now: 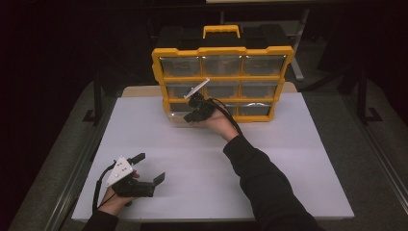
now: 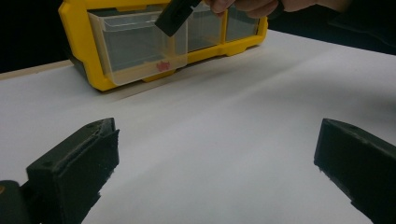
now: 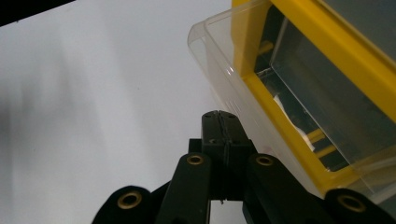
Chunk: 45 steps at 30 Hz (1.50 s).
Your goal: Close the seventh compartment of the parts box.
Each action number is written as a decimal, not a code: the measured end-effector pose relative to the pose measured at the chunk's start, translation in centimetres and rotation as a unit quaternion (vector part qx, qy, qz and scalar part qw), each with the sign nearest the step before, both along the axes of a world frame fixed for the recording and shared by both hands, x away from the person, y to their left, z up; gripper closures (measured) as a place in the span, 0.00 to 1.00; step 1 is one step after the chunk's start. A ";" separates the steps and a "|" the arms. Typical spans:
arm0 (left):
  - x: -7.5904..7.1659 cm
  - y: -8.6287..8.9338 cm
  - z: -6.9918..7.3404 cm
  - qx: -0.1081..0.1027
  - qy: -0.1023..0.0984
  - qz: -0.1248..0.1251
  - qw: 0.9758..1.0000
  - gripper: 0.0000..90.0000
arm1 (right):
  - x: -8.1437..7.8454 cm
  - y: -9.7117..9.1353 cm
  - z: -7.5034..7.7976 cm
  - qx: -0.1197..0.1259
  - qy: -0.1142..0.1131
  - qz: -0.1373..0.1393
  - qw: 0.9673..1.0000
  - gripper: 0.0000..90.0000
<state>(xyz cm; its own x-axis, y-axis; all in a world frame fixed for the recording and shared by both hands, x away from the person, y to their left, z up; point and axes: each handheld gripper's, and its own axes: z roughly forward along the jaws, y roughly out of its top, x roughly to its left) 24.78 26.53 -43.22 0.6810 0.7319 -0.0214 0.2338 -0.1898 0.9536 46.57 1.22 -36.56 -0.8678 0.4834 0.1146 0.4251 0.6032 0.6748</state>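
Yellow organizer (image 1: pixel 222 50) is standing upright at the far edge of the white counter (image 1: pixel 269 173), its clear drawers facing the person. The bottom-left drawer (image 2: pixel 140 46) is sitting pulled partway out; a small red item is lying inside it. Right claw (image 1: pixel 190 115) is hovering at that drawer's front corner, jaws pressed together with nothing between them. Left claw (image 1: pixel 150 167) is resting near the counter's near-left corner, well apart from the organizer, jaws spread wide and gripping nothing.
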 end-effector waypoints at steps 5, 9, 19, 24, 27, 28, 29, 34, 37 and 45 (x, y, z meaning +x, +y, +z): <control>0.0 0.0 0.0 -0.001 -0.001 0.000 1.000 0.00 | 0.6 -0.1 -0.1 0.002 -0.011 -0.002 1.000 0.99; 0.1 0.0 0.0 -0.003 -0.001 0.001 1.000 0.00 | 1.0 0.0 -0.1 0.007 -0.008 -0.014 1.000 0.99; 0.0 0.0 0.0 -0.003 -0.001 0.001 1.000 0.00 | 1.8 -0.4 -0.2 0.018 -0.017 -0.043 0.999 0.99; 0.1 0.0 0.0 -0.001 0.000 0.000 1.000 0.00 | 2.3 -0.5 -0.5 0.020 -0.029 -0.050 0.998 0.99; 0.0 0.0 0.0 -0.001 0.000 0.000 1.000 0.00 | 2.5 -0.5 -0.5 0.023 -0.031 -0.059 0.998 0.99; 0.1 0.0 0.0 -0.001 0.000 0.000 1.000 0.00 | 2.6 -0.5 -0.5 0.021 -0.034 -0.057 0.998 0.99; 0.1 0.0 0.0 -0.001 0.000 0.000 1.000 0.00 | 2.5 -0.4 -0.5 0.021 -0.029 -0.065 0.997 0.99; 0.1 -0.1 -0.1 -0.002 0.001 0.000 1.000 0.00 | 2.8 -0.5 -0.6 0.020 -0.034 -0.069 0.997 0.99; 0.1 -0.1 0.0 -0.004 0.003 0.000 1.000 0.00 | 2.7 -0.5 -0.6 0.025 -0.023 -0.073 0.997 0.99; 0.4 -0.1 -0.1 -0.001 0.000 0.003 1.000 0.00 | 1.4 -1.3 -0.4 0.023 -0.018 -0.066 0.997 0.99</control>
